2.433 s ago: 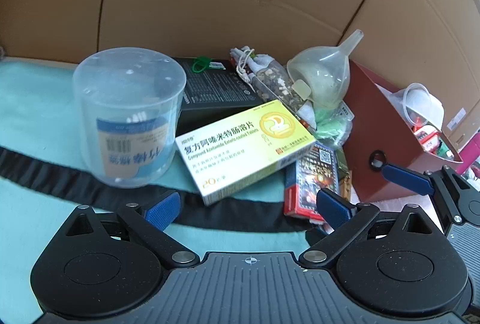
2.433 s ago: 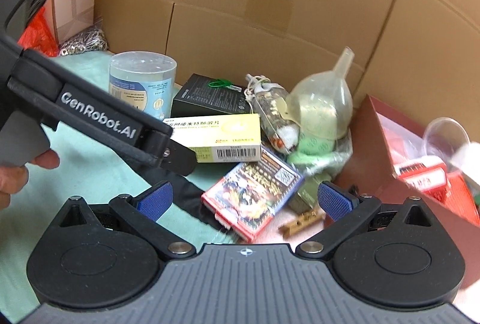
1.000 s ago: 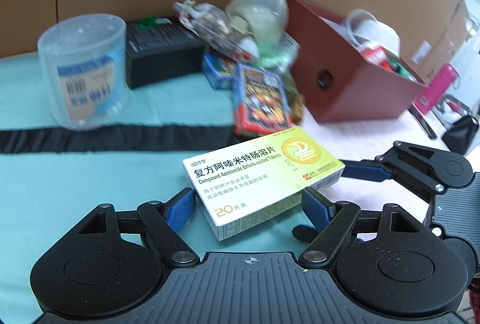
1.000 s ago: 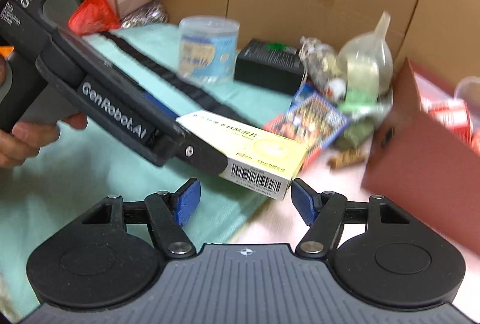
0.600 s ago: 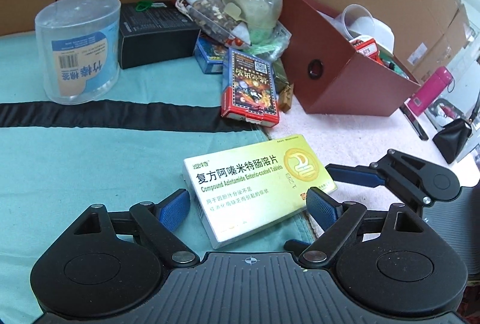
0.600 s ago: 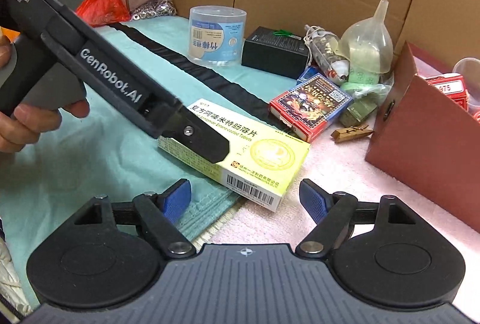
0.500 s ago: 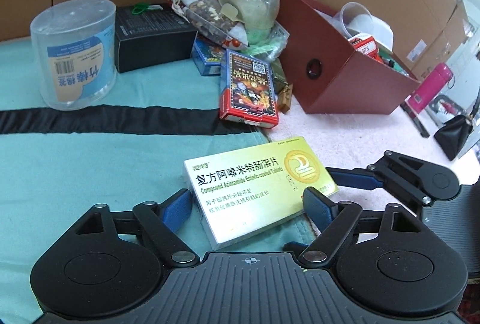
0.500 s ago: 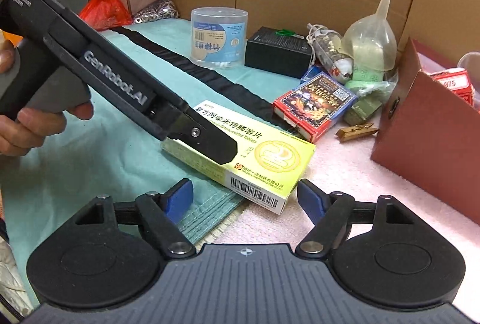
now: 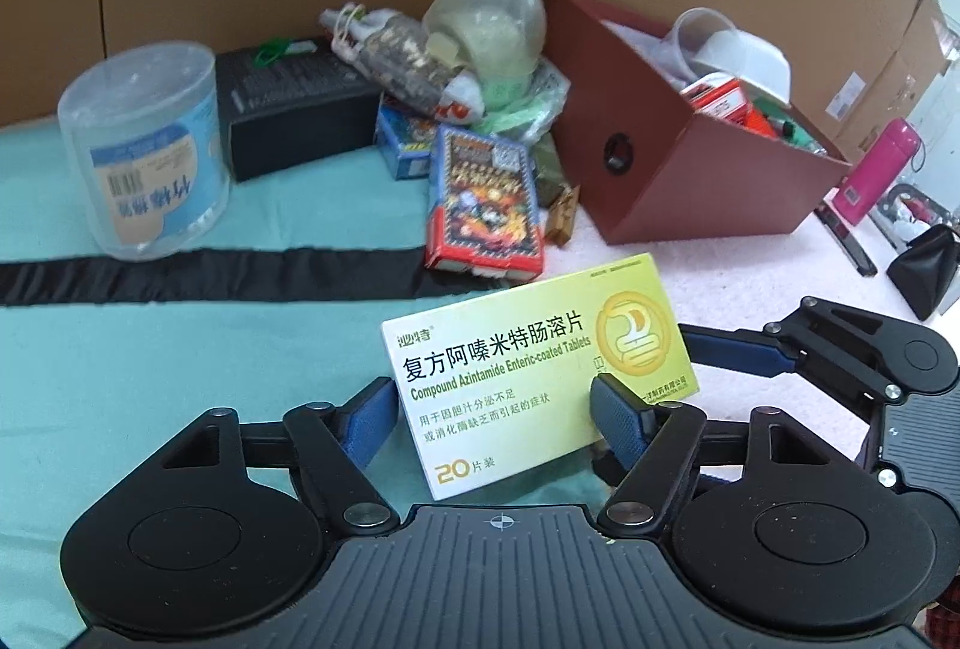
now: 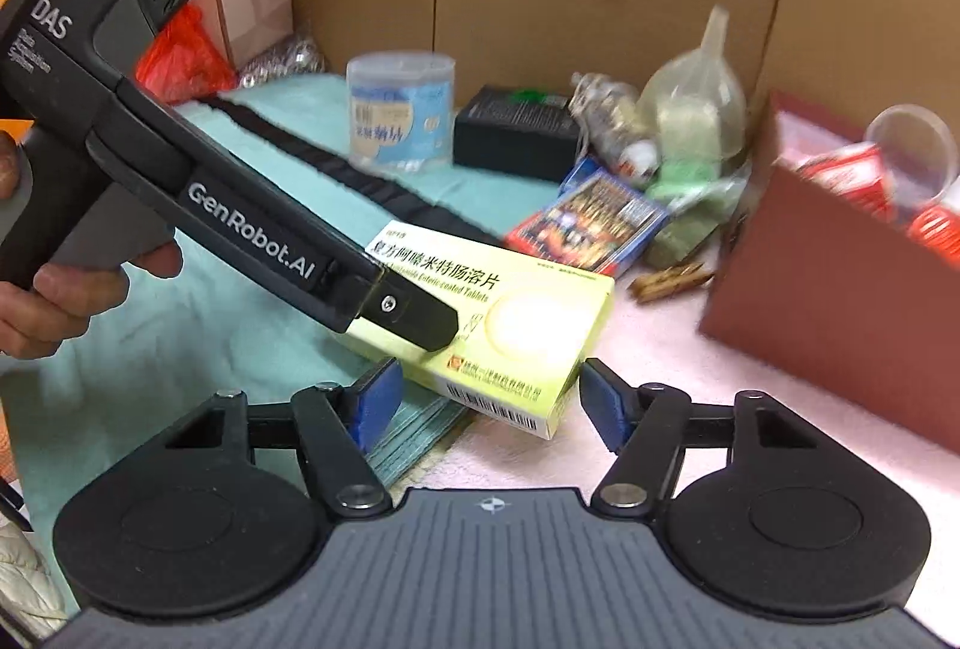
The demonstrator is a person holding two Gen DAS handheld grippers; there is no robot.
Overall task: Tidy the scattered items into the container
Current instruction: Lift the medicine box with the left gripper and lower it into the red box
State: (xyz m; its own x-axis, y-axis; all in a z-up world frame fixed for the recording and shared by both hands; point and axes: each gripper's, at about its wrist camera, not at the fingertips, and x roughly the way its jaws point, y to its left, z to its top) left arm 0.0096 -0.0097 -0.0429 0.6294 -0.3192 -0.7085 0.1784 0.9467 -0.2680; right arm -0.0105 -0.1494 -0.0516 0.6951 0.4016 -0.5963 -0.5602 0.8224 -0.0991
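Note:
My left gripper [image 9: 495, 418] is shut on a yellow-green medicine box [image 9: 534, 379] and holds it tilted above the teal cloth. In the right wrist view the same medicine box [image 10: 510, 325] hangs in the left gripper, just ahead of my right gripper [image 10: 486, 400], which is open; its blue fingertips [image 10: 600, 403] flank the box's barcode end without clearly touching it. The dark red container [image 9: 690, 156] stands at the right with several items in it; it also shows in the right wrist view [image 10: 840, 289].
A clear round tub [image 9: 144, 150], a black box [image 9: 294, 108], a card pack [image 9: 486, 205], a plastic funnel [image 9: 492, 18] and small bags lie near the cardboard wall. A pink bottle [image 9: 876, 169] and a black pouch [image 9: 924, 271] sit far right.
The left gripper closed on the medicine box, pulled it away from the pile and lifted it. The right gripper has moved in until its open fingers flank the box's end.

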